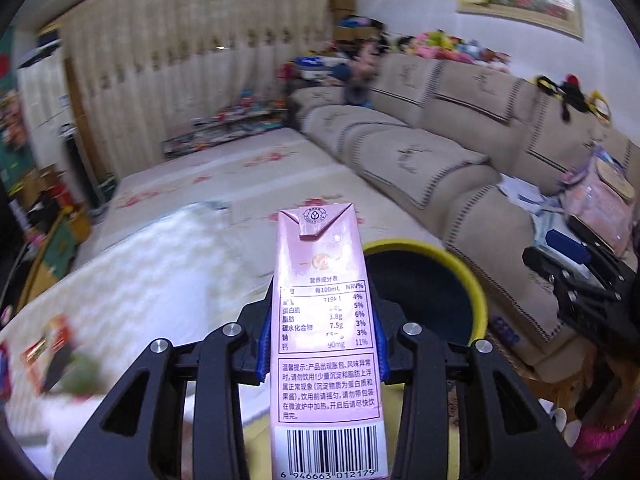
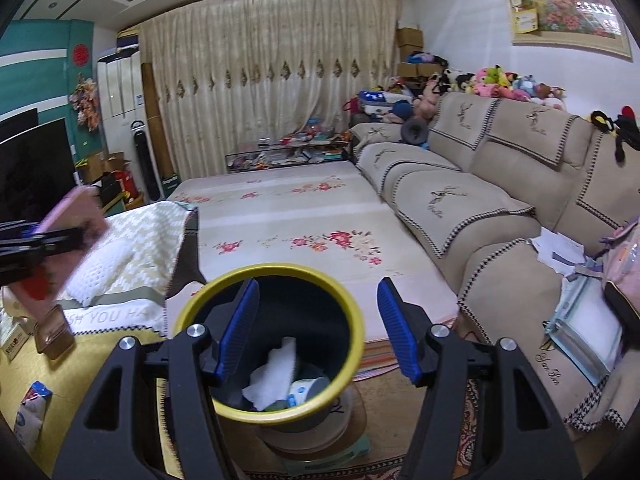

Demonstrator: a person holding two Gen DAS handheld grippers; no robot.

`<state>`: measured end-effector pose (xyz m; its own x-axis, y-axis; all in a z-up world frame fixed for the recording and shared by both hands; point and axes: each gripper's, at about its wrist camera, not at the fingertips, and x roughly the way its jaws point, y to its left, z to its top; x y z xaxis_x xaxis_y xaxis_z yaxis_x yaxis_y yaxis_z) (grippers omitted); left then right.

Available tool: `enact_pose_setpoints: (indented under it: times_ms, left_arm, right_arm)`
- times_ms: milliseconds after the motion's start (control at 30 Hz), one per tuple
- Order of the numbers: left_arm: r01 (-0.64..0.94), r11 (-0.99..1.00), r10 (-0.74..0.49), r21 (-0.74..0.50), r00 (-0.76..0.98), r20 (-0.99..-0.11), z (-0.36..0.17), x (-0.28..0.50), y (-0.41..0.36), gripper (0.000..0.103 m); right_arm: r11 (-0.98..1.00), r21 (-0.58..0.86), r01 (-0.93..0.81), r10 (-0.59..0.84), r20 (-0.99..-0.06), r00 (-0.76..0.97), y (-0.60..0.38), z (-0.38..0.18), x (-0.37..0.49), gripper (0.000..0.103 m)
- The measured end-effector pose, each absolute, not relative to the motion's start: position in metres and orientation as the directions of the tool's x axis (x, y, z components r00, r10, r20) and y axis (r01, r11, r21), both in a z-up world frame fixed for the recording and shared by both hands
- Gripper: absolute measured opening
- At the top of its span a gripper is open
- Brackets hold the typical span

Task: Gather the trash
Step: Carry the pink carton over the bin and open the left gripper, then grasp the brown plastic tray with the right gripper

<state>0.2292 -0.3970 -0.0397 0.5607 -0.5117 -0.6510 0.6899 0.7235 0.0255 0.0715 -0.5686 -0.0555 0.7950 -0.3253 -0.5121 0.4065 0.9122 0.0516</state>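
While the left hand-held gripper (image 1: 323, 344) clamps a pink carton (image 1: 326, 320), the right hand-held gripper (image 2: 316, 328) gapes, seemingly above the bin (image 2: 192, 308).

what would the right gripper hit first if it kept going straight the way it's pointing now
Most likely the yellow-rimmed bin: the open right gripper points down over its mouth, one finger already in line with the opening. Past the rim it would meet the white tissue inside. Depth is unclear, so take this as a guess.

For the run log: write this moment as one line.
left gripper: shut on pink carton | right gripper: open, nothing held | bin: yellow rim, tissue inside | carton not yet in bin
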Motion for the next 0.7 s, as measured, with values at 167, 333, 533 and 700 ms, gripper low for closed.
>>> enact_pose_setpoints:
  times_ms: [167,333,533,700]
  left_arm:
    - [0.739,0.674,-0.54,-0.012,0.481,-0.691,-0.061,0.255,-0.457,0.038]
    - [0.731,0.681,-0.525,0.032,0.518,-0.676,-0.073,0.275,-0.49,0.064]
    - [0.681,0.732,-0.549,0.004,0.594,-0.587,-0.032,0.266,-0.441,0.072]
    - [0.603,0.795,-0.545,-0.058,0.669,-0.505,0.003,0.238,-0.356,0.08]
  right_arm:
    - [0.9,0.059,0.431,-0.34,-0.523,0.782,-0.582,-0.06,0.069,0.062]
    - [0.897,0.062,0.437,-0.339,-0.538,0.772,-0.585,-0.063,0.069,0.062]
    - [0.914,0.074,0.399,-0.299,-0.54,0.786,-0.573,-0.065,0.073,0.063]
    - [0.945,0.075,0.317,-0.226,-0.55,0.804,-0.543,-0.068,0.088,0.063]
